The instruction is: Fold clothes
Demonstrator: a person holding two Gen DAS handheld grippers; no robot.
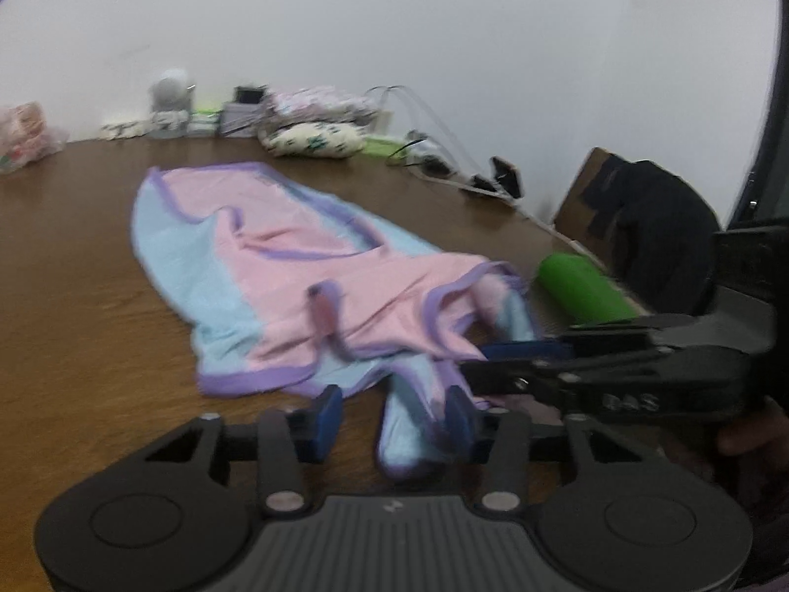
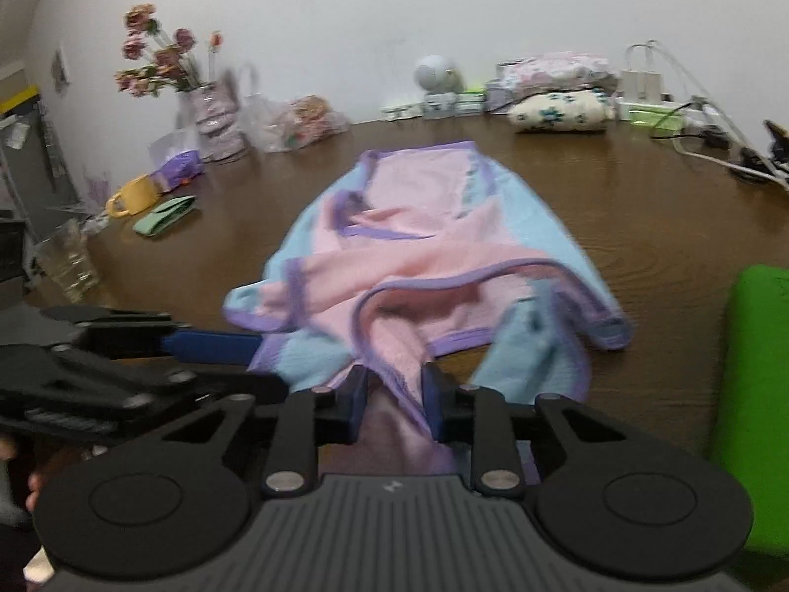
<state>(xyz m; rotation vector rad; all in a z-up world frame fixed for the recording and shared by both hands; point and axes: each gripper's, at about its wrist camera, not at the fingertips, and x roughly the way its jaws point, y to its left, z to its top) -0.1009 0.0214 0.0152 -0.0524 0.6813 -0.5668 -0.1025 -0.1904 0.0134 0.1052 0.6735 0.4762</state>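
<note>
A pink and light-blue garment (image 1: 296, 266) with purple trim lies crumpled lengthwise on the brown wooden table (image 1: 74, 271). Its near end reaches both grippers. My left gripper (image 1: 394, 414) is open; a blue flap of the garment lies between its blue pads, against the right one and clear of the left. In the right wrist view the garment (image 2: 434, 246) ends in a pink fold with a purple edge, which sits between the pads of my right gripper (image 2: 394, 402) and is not clearly pinched. The two grippers are side by side, the right gripper (image 1: 476, 362) beside the left gripper (image 2: 268, 365).
A bright green roll (image 1: 582, 291) lies right of the garment, also seen as the green roll (image 2: 754, 394). Along the far wall are folded clothes (image 2: 557, 113), chargers and cables (image 2: 700, 113), a flower vase (image 2: 212, 113), a yellow cup (image 2: 133, 197) and a glass (image 2: 69, 266).
</note>
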